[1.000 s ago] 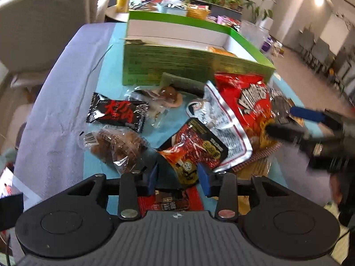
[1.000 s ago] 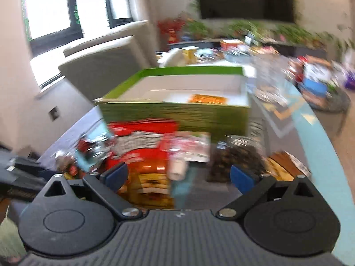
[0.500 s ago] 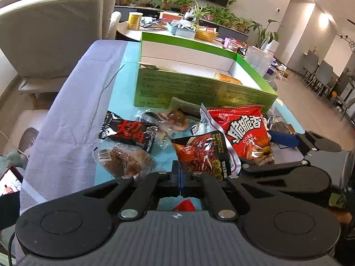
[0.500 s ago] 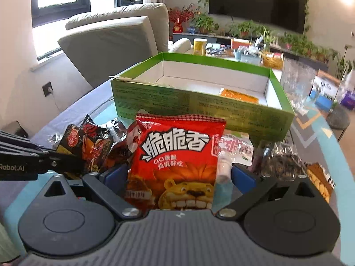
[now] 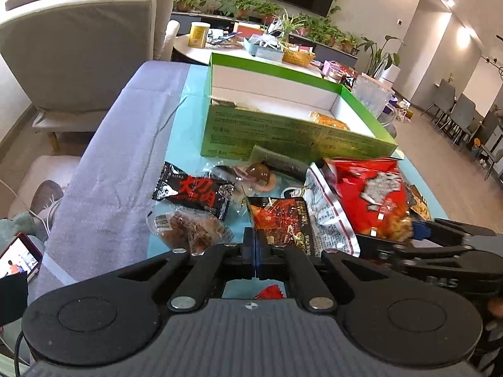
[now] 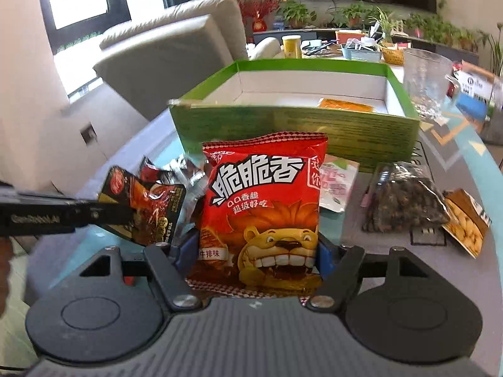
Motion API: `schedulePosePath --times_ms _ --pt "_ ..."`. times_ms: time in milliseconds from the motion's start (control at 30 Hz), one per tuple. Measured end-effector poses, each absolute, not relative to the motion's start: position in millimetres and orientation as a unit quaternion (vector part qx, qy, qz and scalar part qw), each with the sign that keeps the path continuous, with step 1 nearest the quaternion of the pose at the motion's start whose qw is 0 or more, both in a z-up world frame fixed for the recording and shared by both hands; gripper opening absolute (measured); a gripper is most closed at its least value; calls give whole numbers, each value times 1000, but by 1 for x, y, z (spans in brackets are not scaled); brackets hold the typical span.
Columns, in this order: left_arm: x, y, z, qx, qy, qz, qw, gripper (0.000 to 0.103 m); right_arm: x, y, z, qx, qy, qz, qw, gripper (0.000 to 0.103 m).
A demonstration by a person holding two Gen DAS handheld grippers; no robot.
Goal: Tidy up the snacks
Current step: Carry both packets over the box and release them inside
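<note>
My left gripper (image 5: 255, 253) is shut on the edge of a dark red-and-black snack packet (image 5: 281, 218), which also shows in the right wrist view (image 6: 147, 210), lifted at the left. My right gripper (image 6: 253, 256) is shut on a red lion crisp bag (image 6: 267, 207) and holds it upright in front of the green box (image 6: 295, 132). In the left wrist view the red bag (image 5: 371, 198) is at the right, blurred. The green box (image 5: 283, 135) is open, with one orange packet (image 5: 328, 121) inside.
On the blue table lie a black-red packet (image 5: 193, 191), a clear bag of brown pastries (image 5: 188, 227), a braised egg pack (image 5: 259, 172), a dark seed bag (image 6: 402, 201), a nut packet (image 6: 465, 220) and a pink packet (image 6: 338, 185). A glass jug (image 6: 424, 84) stands at the right.
My left gripper closed on the dark red packet and lifted it. My right gripper closed on the red lion bag and raised it upright.
</note>
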State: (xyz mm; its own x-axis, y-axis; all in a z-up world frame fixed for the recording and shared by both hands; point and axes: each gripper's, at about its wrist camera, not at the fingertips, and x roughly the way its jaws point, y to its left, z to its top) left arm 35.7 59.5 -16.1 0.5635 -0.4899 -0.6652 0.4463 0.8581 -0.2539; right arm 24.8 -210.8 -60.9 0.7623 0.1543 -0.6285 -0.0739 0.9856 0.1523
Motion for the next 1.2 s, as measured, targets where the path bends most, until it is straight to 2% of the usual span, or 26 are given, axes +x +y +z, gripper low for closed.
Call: schedulePosePath --times_ms 233,533,867,1200 --pt "31 58 -2 -30 366 -270 890 1 2 -224 -38 69 309 53 947 65" --pt "32 41 20 -40 328 -286 899 1 13 -239 -21 85 260 23 962 65" --pt "76 9 48 -30 272 -282 920 1 41 -254 -1 76 227 17 971 65" --pt "129 1 49 -35 281 -246 927 1 71 -268 -4 85 226 5 970 65"
